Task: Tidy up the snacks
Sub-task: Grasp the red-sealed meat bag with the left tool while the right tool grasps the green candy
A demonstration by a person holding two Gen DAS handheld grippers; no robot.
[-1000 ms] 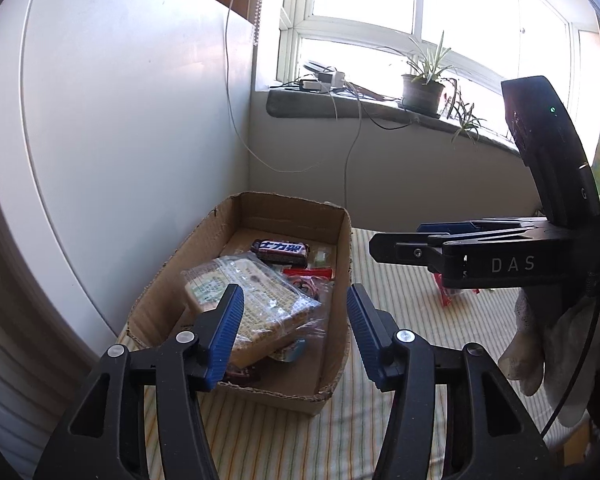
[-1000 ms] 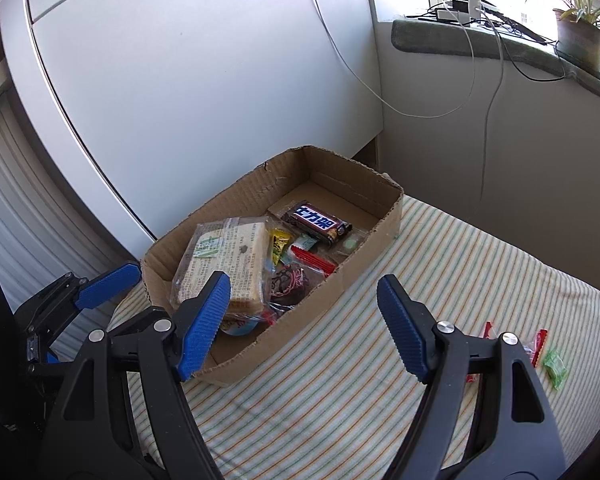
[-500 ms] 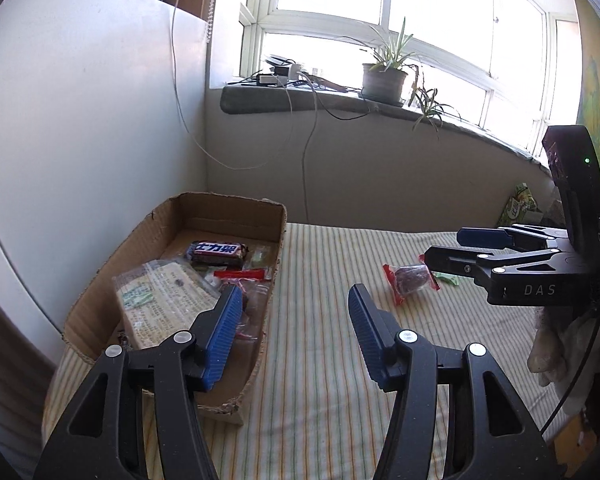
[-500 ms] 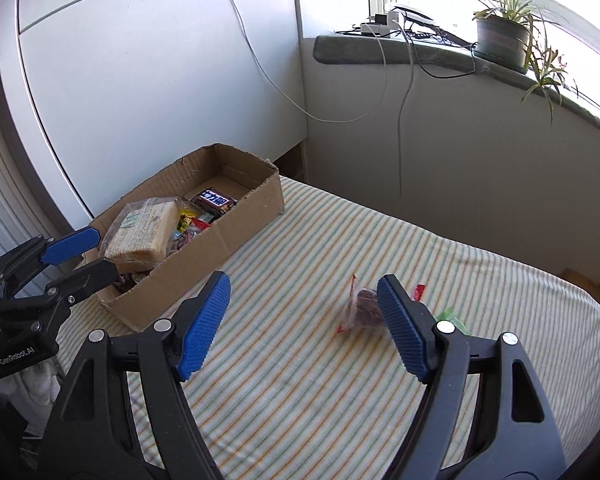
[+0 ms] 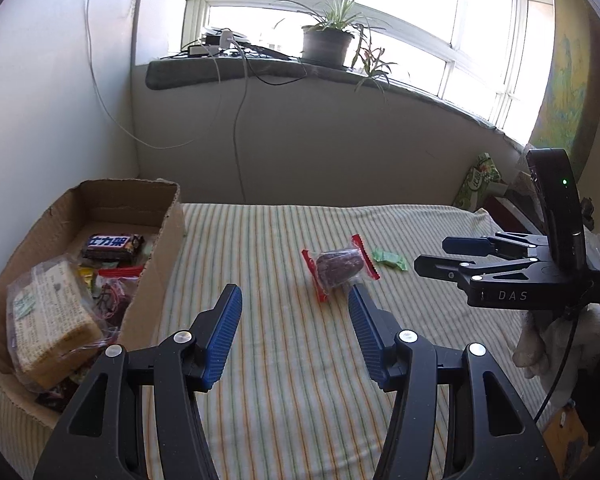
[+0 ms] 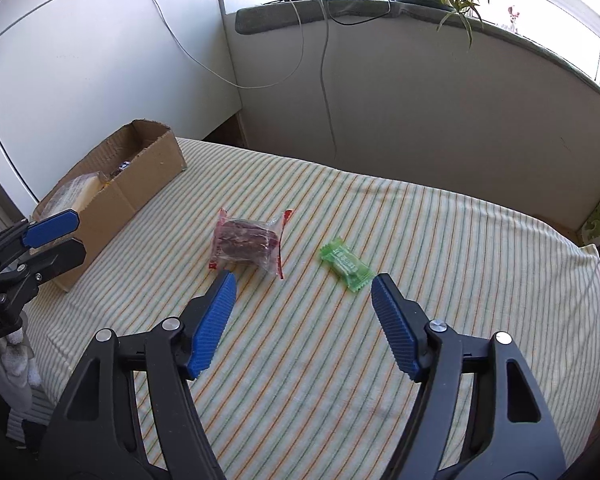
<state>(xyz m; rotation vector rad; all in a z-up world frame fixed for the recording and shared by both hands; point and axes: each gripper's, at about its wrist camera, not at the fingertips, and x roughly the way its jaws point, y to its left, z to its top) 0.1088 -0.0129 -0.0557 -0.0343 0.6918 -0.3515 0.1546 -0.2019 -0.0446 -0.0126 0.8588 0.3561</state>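
A clear red-edged packet with a dark snack (image 5: 339,267) (image 6: 247,242) lies mid-table on the striped cloth. A green candy (image 5: 389,259) (image 6: 345,265) lies to its right. A cardboard box (image 5: 168,240) (image 6: 140,176) at the left holds a wrapped bread block (image 5: 48,320), a chocolate bar (image 5: 114,245) and other small snacks. My left gripper (image 5: 295,312) is open and empty, just short of the packet. My right gripper (image 6: 304,294) is open and empty, near both loose snacks; it shows in the left wrist view (image 5: 444,255).
A white cabinet panel (image 6: 80,80) stands behind the box. A wall with hanging cables (image 5: 240,120) and a sill with a potted plant (image 5: 326,42) close the far side. A green packet (image 5: 478,182) lies beyond the table's right edge.
Both grippers have swung right, away from the box, and toward the loose packet and green candy, which now sit closer in both views. Both stayed open and empty.
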